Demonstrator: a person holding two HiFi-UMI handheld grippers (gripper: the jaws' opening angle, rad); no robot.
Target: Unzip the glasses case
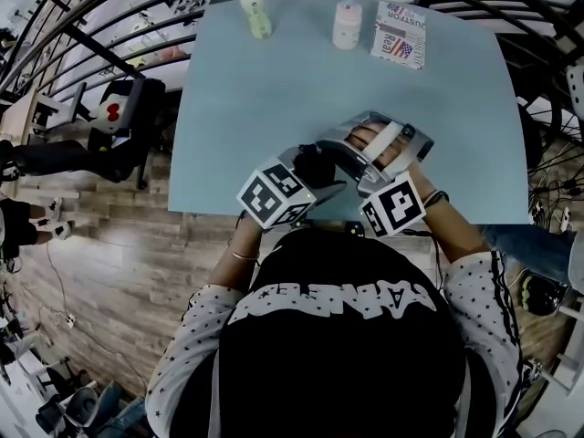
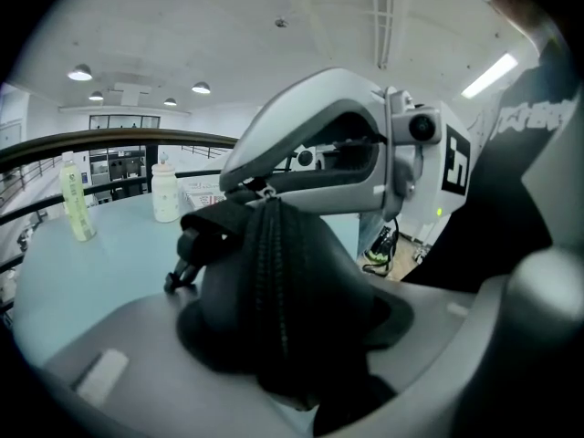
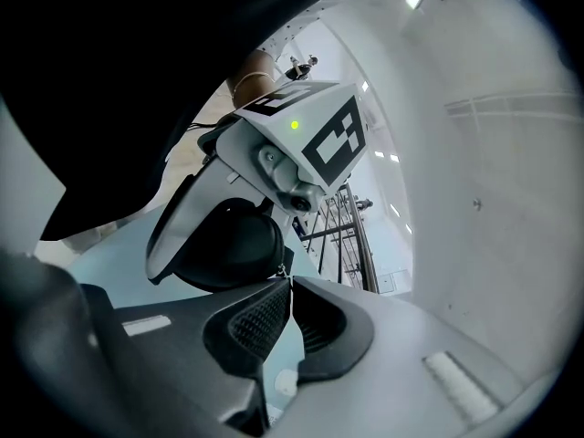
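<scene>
Firmly, left fingers (image 2: 109, 363) clamp glasses case (image 2: 315, 290) (right fingers (image 3: 245, 325) pinch zipper (image 2: 266, 245)).

The head camera looked steeply down from above the person's head (image 1: 342, 336) onto the pale blue rectangular table (image 1: 274, 108). The left gripper view sat low and very near the black zipped fabric glasses case (image 2: 274, 308), facing across the table toward the pale green plastic bottle (image 2: 78, 199). The right gripper view, rolled sideways, faced the case from the opposite side. All three views shared the case.
</scene>
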